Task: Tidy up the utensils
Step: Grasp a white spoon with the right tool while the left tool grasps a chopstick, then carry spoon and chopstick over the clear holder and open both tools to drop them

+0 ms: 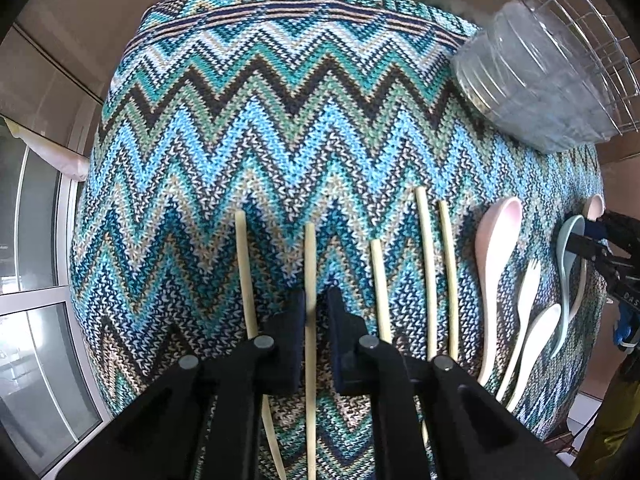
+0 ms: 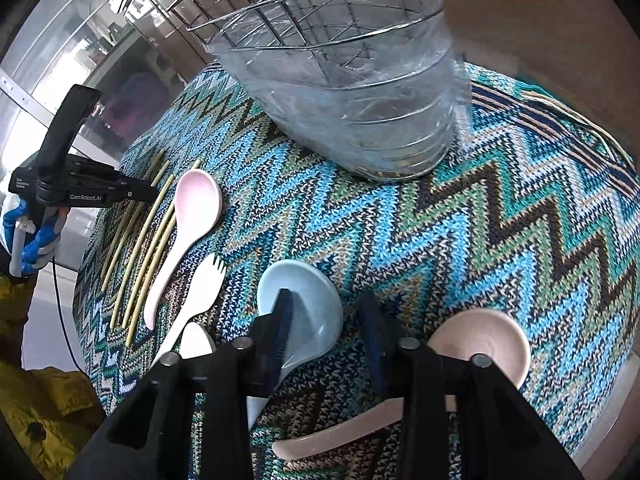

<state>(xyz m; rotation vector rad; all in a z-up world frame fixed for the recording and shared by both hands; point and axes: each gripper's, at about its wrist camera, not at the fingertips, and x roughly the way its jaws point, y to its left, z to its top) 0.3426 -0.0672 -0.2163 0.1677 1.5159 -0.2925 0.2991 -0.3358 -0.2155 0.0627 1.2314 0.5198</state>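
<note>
Several pale chopsticks lie in a row on the zigzag cloth (image 1: 280, 120). My left gripper (image 1: 317, 312) has its jaws close around one chopstick (image 1: 310, 256); I cannot tell whether they grip it. A pink spoon (image 1: 496, 248), a white spork (image 1: 524, 300), a white spoon (image 1: 540, 340) and a light blue spoon (image 1: 568, 248) lie to the right. My right gripper (image 2: 326, 320) is open above the cloth, its left finger over the light blue spoon (image 2: 308, 304). A beige spoon (image 2: 480, 340) lies under its right side.
A clear plastic tub (image 2: 360, 112) with a wire rack (image 2: 280, 4) in it stands at the far side of the cloth (image 2: 520, 220). The left gripper (image 2: 132, 194) shows over the chopsticks (image 2: 148, 232). Windows are on the left.
</note>
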